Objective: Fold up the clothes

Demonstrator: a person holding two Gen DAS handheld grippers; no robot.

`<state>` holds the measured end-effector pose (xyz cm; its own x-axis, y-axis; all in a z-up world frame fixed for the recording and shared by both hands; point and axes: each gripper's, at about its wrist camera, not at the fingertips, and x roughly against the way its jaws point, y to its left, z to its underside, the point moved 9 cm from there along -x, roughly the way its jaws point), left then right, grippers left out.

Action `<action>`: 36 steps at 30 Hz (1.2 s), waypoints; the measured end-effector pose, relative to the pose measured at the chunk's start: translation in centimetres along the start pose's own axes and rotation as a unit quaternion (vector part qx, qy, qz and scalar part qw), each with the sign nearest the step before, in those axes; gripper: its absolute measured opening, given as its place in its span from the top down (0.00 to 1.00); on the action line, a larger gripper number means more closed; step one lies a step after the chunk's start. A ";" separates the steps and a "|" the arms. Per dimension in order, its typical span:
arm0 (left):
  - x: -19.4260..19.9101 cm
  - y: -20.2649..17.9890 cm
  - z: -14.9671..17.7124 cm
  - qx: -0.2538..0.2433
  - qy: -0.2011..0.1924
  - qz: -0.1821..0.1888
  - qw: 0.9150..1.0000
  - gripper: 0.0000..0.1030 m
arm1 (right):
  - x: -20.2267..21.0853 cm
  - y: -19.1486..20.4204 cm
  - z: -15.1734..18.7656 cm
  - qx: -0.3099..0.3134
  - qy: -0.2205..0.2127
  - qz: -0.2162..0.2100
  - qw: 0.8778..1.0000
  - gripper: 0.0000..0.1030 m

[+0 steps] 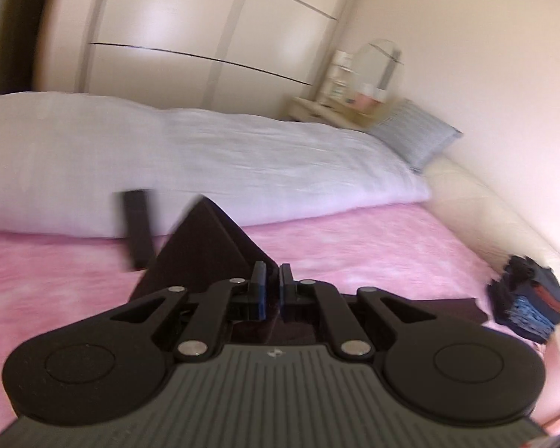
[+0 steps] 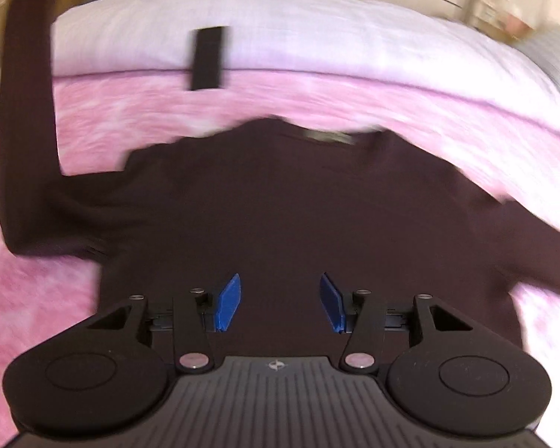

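A dark maroon long-sleeved sweater (image 2: 280,205) lies flat on the pink blanket (image 2: 317,100), collar towards the far side. Its left sleeve (image 2: 26,112) is lifted and runs up out of the top left of the right wrist view. In the left wrist view my left gripper (image 1: 272,287) is shut on that sleeve fabric (image 1: 205,246), which rises in a dark peak just ahead of the pads. My right gripper (image 2: 280,298) hovers over the sweater's lower body, open, with nothing between its blue pads (image 2: 227,302).
A black flat bar-shaped object (image 2: 207,58) lies at the edge of the white duvet (image 1: 242,156). A stack of folded dark and blue clothes (image 1: 526,306) sits at the bed's right side. A grey pillow (image 1: 414,134) and a bedside table (image 1: 339,108) are beyond.
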<state>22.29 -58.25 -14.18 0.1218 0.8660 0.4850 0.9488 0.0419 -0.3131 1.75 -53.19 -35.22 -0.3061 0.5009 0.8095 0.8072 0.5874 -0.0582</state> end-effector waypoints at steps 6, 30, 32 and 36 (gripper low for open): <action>-11.5 -12.8 4.6 -0.052 0.021 0.060 0.997 0.97 | 2.6 -11.4 5.5 -0.053 0.031 0.040 0.997 0.51; -4.4 7.2 23.2 -0.114 0.255 -0.155 0.947 0.63 | -0.5 -13.7 3.8 -0.122 0.023 -0.082 0.989 0.50; -3.7 10.0 25.3 -0.110 0.269 -0.170 0.942 0.63 | -1.0 -10.5 2.4 -0.090 0.023 -0.110 0.990 0.50; -4.6 11.9 26.6 -0.102 0.246 -0.157 0.951 0.65 | -1.8 -4.5 -0.7 -0.013 0.022 -0.145 0.989 0.49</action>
<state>25.29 -48.48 -41.90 -0.1031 0.4859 0.8679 0.9915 0.1195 0.0509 -0.97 -57.25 -36.02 -0.5047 0.2864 0.8144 0.7019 0.6853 0.1940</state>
